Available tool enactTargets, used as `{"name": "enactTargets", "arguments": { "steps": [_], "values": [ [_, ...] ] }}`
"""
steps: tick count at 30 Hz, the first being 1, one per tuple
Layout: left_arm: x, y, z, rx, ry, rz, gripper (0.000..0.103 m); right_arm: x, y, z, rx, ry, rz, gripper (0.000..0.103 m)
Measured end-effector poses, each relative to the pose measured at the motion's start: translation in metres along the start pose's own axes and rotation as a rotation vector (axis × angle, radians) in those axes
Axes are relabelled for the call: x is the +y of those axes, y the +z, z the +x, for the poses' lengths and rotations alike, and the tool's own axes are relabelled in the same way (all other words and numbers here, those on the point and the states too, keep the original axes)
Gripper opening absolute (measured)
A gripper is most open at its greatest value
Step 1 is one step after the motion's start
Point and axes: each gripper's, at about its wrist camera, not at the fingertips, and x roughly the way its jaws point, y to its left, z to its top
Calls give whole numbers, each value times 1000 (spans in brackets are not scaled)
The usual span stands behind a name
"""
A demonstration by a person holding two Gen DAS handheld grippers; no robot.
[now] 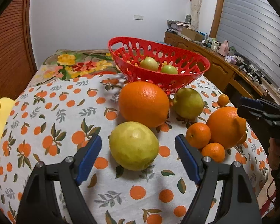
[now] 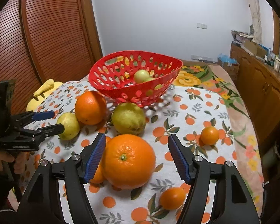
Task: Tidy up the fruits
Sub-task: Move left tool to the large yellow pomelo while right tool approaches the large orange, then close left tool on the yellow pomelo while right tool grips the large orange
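red basket – two green fruits

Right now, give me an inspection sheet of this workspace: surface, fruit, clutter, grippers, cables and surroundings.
Surface: tablecloth printed with oranges, floral cloth behind it.
Job's things: red basket holding small green fruits; two big oranges, two yellow-green pears and several small tangerines loose on the cloth.
Clutter: yellow cloth at the table edge.
Grippers: left gripper open around a pear; right gripper open around a big orange.
Cables: nothing seen.
Surroundings: wooden louvred door, cluttered sideboard.
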Motion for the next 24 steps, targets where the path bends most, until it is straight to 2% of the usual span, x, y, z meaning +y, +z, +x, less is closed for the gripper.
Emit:
{"name": "enactTargets", "arguments": {
  "steps": [3,10,12,14,19,24],
  "values": [
    [0,1,9,25,13,-1,81,2,-3,3,5,8,1,77],
    [1,-2,24,65,8,3,81,6,-9,11,26,18,-6,80],
    [-1,-3,27,73,6,12,74,7,-11,13,31,17,-7,80],
    [-1,-4,29,80,25,24,72,7,-13,15,37,16,-4,80],
    [3,-9,37,110,18,8,66,9,-16,18,49,15,-5,81],
    [2,-12,33,100,17,5,64,9,-20,22,59,17,-2,82]
  ]
}}
